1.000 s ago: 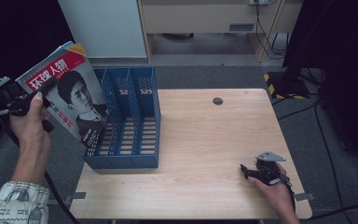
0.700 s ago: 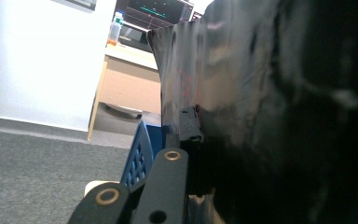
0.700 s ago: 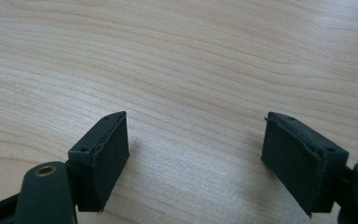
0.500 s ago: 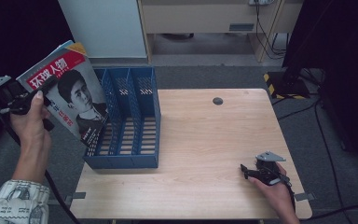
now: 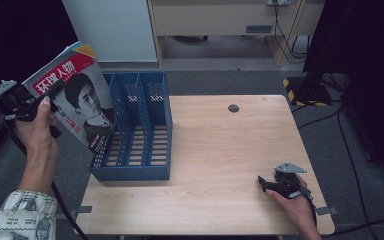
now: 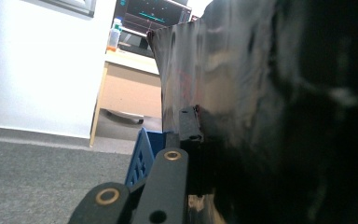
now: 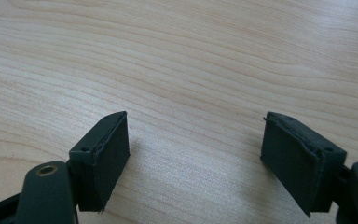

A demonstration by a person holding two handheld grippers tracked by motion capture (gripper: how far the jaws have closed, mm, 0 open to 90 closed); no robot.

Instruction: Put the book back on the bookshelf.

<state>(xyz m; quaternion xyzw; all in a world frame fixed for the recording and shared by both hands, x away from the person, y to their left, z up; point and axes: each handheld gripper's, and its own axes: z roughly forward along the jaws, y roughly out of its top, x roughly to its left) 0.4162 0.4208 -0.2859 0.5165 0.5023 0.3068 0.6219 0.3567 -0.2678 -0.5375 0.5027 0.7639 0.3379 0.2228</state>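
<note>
Table [image 5: 215, 165] of pale wood carries everything here, and the blue file rack [image 5: 136, 131] standing on its left part serves as the landmark. The rack has three slots running front to back, all of them bare as far as the high view shows. Just left of the rack, raised off the table and tilted with its top leaning away from the rack, is the magazine [image 5: 75, 95], red-titled with a portrait on the cover; its lower corner hangs beside the rack's left wall, possibly touching it. The left gripper [image 5: 55, 89], further left of the rack, is clenched on the magazine's edge; in the left gripper view the dark glossy cover [image 6: 242, 93] sits pinched against the jaw. Well to the right of the rack, near the table's front corner, the right gripper [image 5: 264, 183] rests on the wood with its jaws spread and nothing between them.

The step in hand looks like filing the magazine. The next move likely calls for swinging it upright, lining its lower edge over one slot, then lowering it in.
</note>
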